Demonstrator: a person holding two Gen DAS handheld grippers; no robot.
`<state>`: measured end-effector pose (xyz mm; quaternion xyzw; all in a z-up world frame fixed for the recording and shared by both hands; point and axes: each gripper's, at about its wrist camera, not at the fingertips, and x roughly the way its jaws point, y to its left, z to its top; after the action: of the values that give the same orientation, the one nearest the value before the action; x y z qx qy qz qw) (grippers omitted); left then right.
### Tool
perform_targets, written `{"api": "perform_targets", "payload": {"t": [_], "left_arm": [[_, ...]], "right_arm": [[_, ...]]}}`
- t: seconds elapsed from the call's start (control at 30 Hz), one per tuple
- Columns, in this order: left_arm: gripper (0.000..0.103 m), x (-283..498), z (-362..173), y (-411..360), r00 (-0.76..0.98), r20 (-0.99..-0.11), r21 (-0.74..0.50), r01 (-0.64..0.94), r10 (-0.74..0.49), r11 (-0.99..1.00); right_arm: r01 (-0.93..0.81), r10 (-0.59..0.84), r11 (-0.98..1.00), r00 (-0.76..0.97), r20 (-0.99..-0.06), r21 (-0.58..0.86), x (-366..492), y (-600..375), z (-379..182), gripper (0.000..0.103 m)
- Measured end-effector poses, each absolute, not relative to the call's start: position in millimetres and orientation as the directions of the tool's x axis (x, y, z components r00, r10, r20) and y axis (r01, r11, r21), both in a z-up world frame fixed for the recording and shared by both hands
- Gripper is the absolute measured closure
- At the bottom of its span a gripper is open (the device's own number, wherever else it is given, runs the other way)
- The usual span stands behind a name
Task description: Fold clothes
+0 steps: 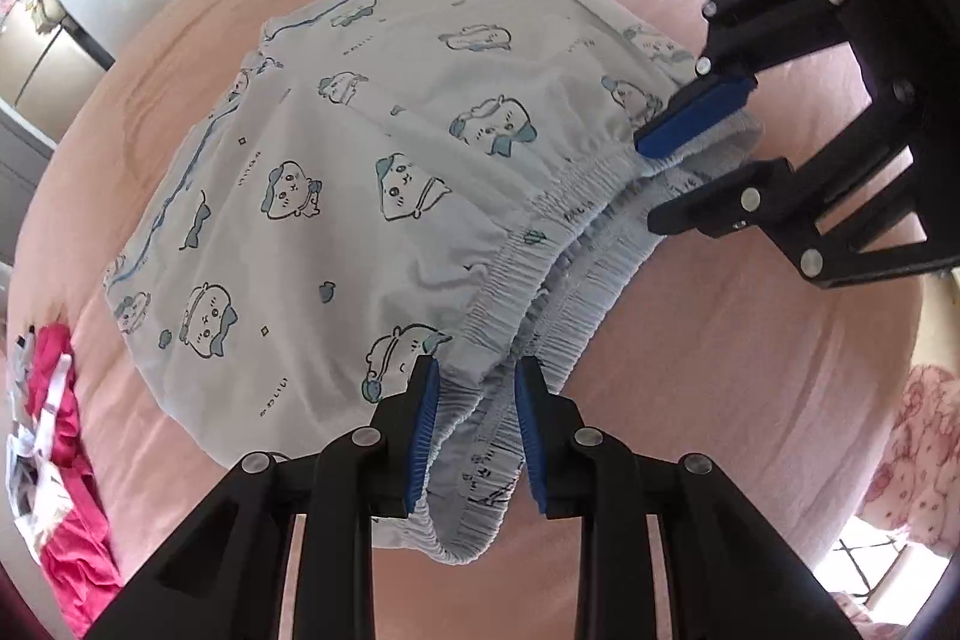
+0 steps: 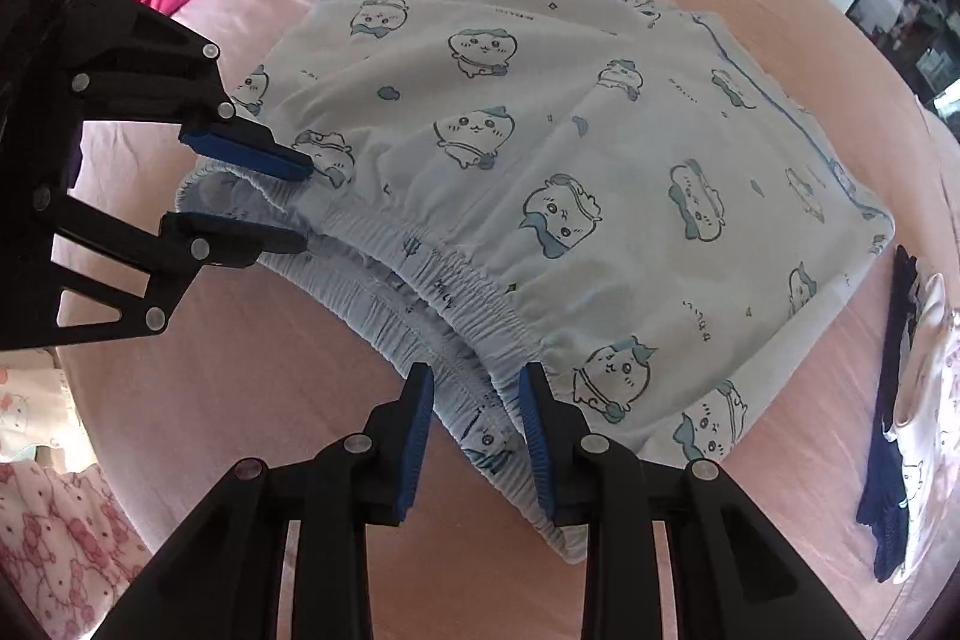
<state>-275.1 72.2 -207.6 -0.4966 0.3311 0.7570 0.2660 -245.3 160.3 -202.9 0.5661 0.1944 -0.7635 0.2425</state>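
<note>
Left wrist view first: the left gripper (image 1: 474, 388) straddles the elastic waistband of the pale blue printed shorts (image 1: 372, 172), which lie spread on the pink bed (image 1: 720, 340). Its blue pads flank the gathered band, and whether they are pressing it I cannot tell. Across the waistband the right gripper (image 1: 666, 184) has one end of the band between its fingers, so both ends are taken for an even lift, I judge. A pink garment (image 1: 66, 460) lies at the left edge.

Right wrist view: the right gripper (image 2: 477, 388) brackets the band, cloth bunched between the pads; again, the squeeze is unclear. The left gripper (image 2: 300, 205) frames the far corner. Dark blue clothes (image 2: 888, 490) wait well apart on the right.
</note>
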Motion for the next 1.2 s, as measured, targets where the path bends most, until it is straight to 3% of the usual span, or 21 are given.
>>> {"api": "perform_targets", "payload": {"t": [0.1, 0.33, 0.5, 0.67, 0.73, 0.77, 0.87, 1.13, 1.2], "left_arm": [[0.079, -274, -209, 77, -0.403, -0.915, 0.293, -0.706, 0.025, -0.645], [0.080, -282, -177, 52, -0.406, -0.907, 0.173, -0.604, 0.114, -0.778], [0.079, -250, -179, 53, -0.337, -0.934, 0.151, -0.664, 0.114, -0.732], [0.074, -220, -183, 64, -0.391, -0.918, 0.261, -0.724, 0.069, -0.638], [0.075, -221, -179, 65, -0.370, -0.926, 0.232, -0.712, 0.073, -0.663], [0.082, -223, -175, 63, -0.346, -0.933, 0.187, -0.692, 0.094, -0.697], [0.088, -224, -163, 56, -0.312, -0.940, 0.100, -0.642, 0.140, -0.760], [0.091, -217, -128, 37, -0.317, -0.924, 0.037, -0.630, 0.214, -0.776], [0.091, -263, -153, 35, -0.303, -0.929, 0.041, -0.653, 0.212, -0.756]], "right_arm": [[0.533, -0.131, -0.846, -0.251, -0.959, -0.024, -251, 162, -206, 0.074], [0.459, -0.103, -0.887, -0.295, -0.950, -0.046, -256, 174, -199, 0.075], [0.475, -0.103, -0.878, -0.314, -0.944, -0.062, -259, 171, -197, 0.075], [0.441, -0.119, -0.898, -0.239, -0.964, 0.002, -265, 179, -212, 0.075], [0.429, -0.131, -0.903, -0.219, -0.967, 0.025, -268, 181, -211, 0.083], [0.421, -0.138, -0.906, -0.203, -0.969, 0.041, -270, 183, -211, 0.084], [0.398, -0.150, -0.915, -0.180, -0.972, 0.067, -275, 187, -206, 0.096], [0.411, -0.162, -0.910, -0.222, -0.961, 0.058, -265, 194, -177, 0.101], [0.421, -0.166, -0.905, -0.213, -0.963, 0.063, -260, 194, -177, 0.101]]}}
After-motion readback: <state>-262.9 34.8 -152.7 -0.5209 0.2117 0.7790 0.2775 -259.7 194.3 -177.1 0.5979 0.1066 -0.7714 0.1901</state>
